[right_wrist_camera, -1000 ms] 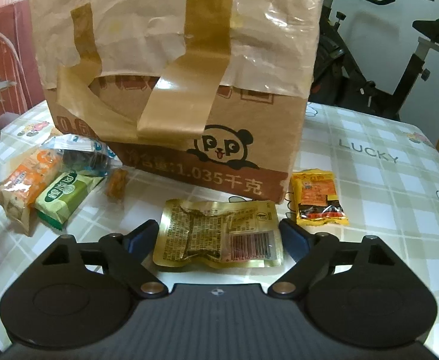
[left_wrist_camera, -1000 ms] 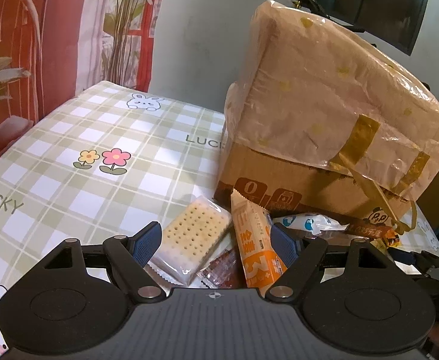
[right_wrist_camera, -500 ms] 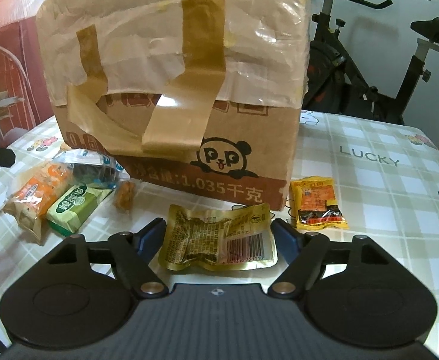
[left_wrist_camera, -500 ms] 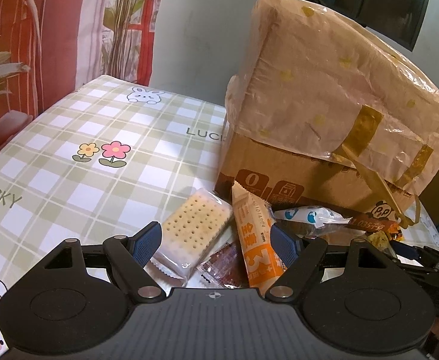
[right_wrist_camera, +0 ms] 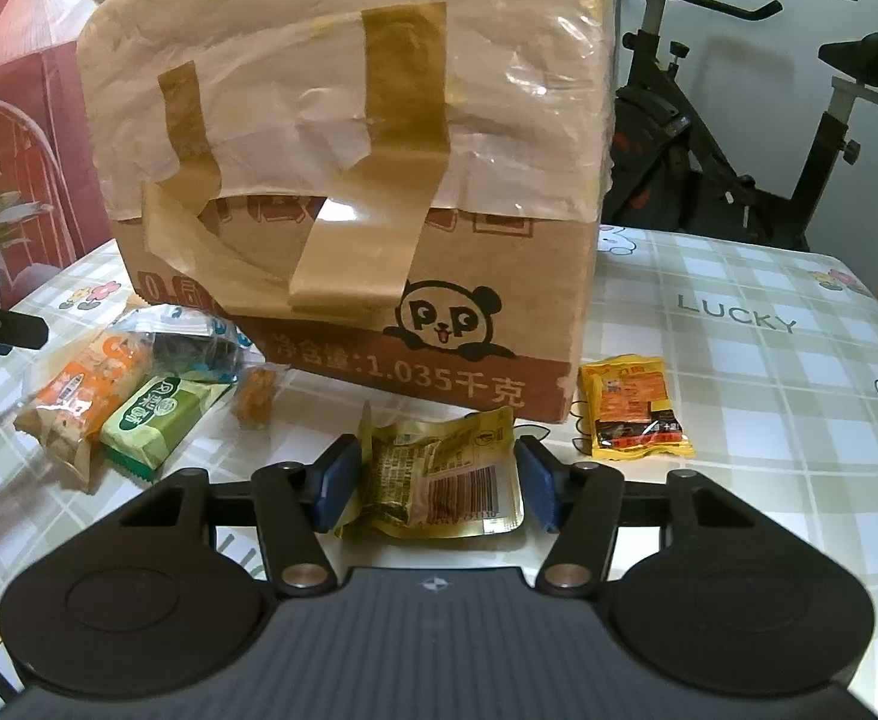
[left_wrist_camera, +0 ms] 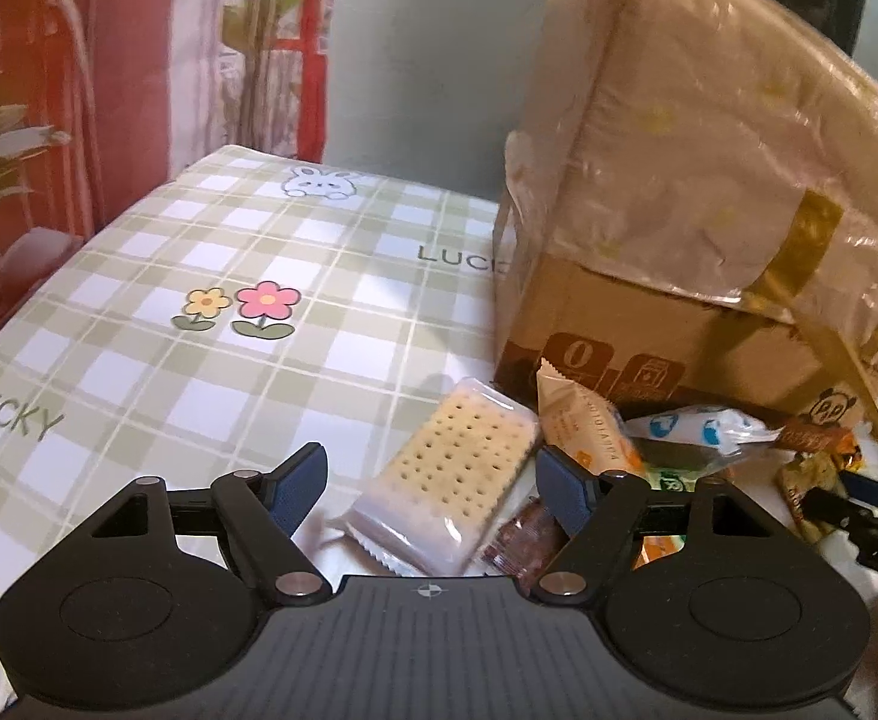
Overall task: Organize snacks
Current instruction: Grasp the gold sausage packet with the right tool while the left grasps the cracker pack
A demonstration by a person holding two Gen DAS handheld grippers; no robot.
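Left wrist view: my left gripper (left_wrist_camera: 430, 489) sits low over the checked tablecloth (left_wrist_camera: 139, 324), jaws wide apart, pads not pressing on anything. Btwn them lies a clear-wrapped cracker pack (left_wrist_camera: 454, 480), tilted, its far end near the right pad; no contact that I can make out w/ the left pad. Just right of it a small dark-red wrapped snack (left_wrist_camera: 523, 543) pokes out by the right finger, and behind that an orange-and-white packet (left_wrist_camera: 583, 426) leans toward the taped cardboard box (left_wrist_camera: 679, 228). Further right: a white-blue wrapper (left_wrist_camera: 700, 429), a bit of green pack under it, then a brown wrapped sweet (left_wrist_camera: 817, 438) at the box corner. Far right edge, the tip of my other gripper is just in frame. Right wrist view: left side has the orange snack pack (right_wrist_camera: 88, 381), a green pack (right_wrist_camera: 160, 417) touching it, a clear bag w/ dark contents (right_wrist_camera: 193, 348) behind both, and a small orange-brown sweet (right_wrist_camera: 256, 396) near the box (right_wrist_camera: 379, 150) w/ the panda logo. My right gripper (right_wrist_camera: 436, 483) has just been closing; the gold foil packet (right_wrist_camera: 445, 474) sits btwn the jaws, left pad against its crumpled edge, right pad about at its other edge, and I can't tell if it's truly pinched yet. Right of that, a yellow packet (right_wrist_camera: 634, 414) lies flat beside the box's corner, apart from my fingers.
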